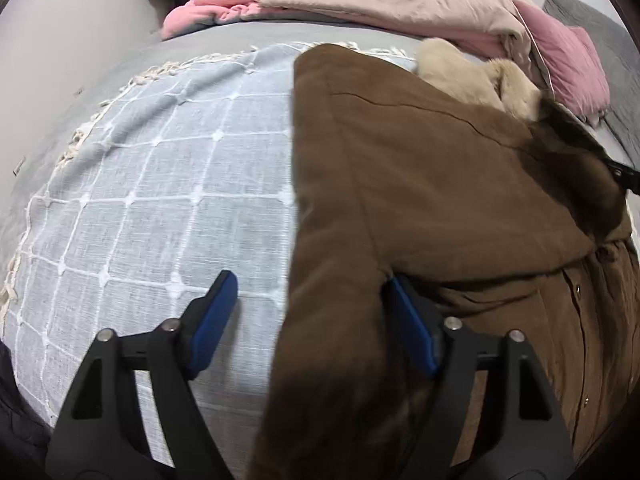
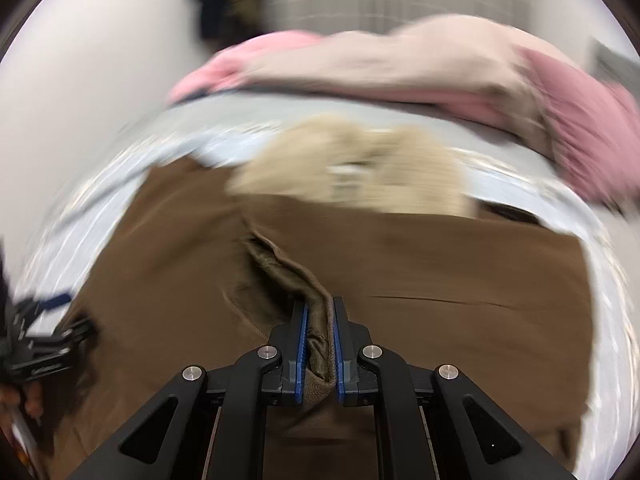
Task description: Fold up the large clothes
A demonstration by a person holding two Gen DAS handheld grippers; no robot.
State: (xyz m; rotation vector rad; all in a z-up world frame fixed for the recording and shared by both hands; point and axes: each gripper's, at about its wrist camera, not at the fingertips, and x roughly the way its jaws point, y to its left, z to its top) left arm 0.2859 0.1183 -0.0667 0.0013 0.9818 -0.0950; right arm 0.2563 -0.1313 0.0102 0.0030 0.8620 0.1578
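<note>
Brown coat [image 1: 440, 184] is spread on the checked blanket [image 1: 160, 184], fur hood [image 1: 476, 76] far. Right gripper [image 2: 320, 312] is clamped on a front-edge fold. Left gripper [image 1: 310, 288] is apart, straddling the sleeve [image 1: 332, 280]; a deep bite should be taken before lifting.

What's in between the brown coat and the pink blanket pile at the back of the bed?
The coat's fluffy beige fur collar, then a strip of grey bedsheet before the pink blanket pile. The left wrist view shows it best.
</note>
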